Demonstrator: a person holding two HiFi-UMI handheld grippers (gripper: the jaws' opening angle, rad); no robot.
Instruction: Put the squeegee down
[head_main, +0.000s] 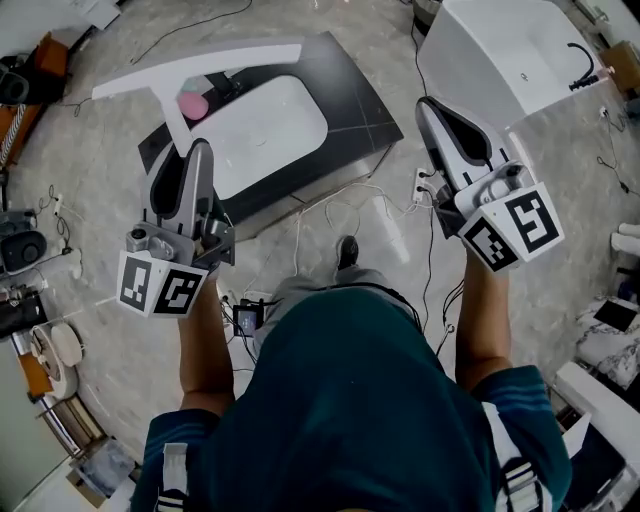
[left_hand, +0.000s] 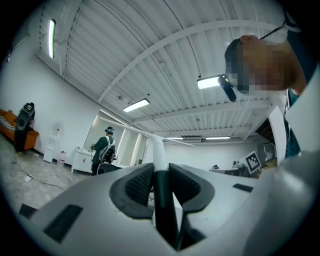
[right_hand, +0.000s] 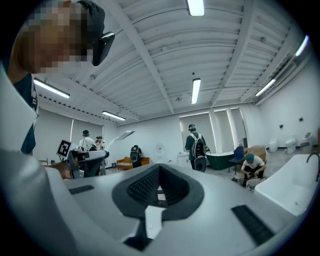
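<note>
seen from above in the head view only: both tools at once, the person's forearms, and the layout below them. the left gripper (head_main: 197, 150) carries the white squeegee (head_main: 200, 68) in the air, with its long blade lying crosswise over the left end of a black counter (head_main: 350, 90), just past the left rim of the white basin (head_main: 270, 120) set into it. a pink object (head_main: 192, 104) shows at that same rim, beside the squeegee's handle; whether the two touch cannot be told. the right gripper (head_main: 428, 103) points toward the near edge of a white bathtub (head_main: 500, 50) with a black tap (head_main: 585, 65).

the left gripper view alone shows the grip: the left gripper (left_hand: 160, 167) has its jaws partly closed, pinching the handle of the squeegee (left_hand: 158, 150), which rises upright between the ribbed pads to the crossbar.

the right gripper view alone shows the right gripper (right_hand: 159, 167) with its jaws pressed together and nothing between them.

the floor (head_main: 100, 330) is grey and stone-patterned, with cables trailing over it. the gripper views add a ribbed white ceiling with strip lights, a standing person with a backpack (right_hand: 196, 145), a crouching person (right_hand: 252, 162), and an orange sofa (left_hand: 7, 122) by the wall.
</note>
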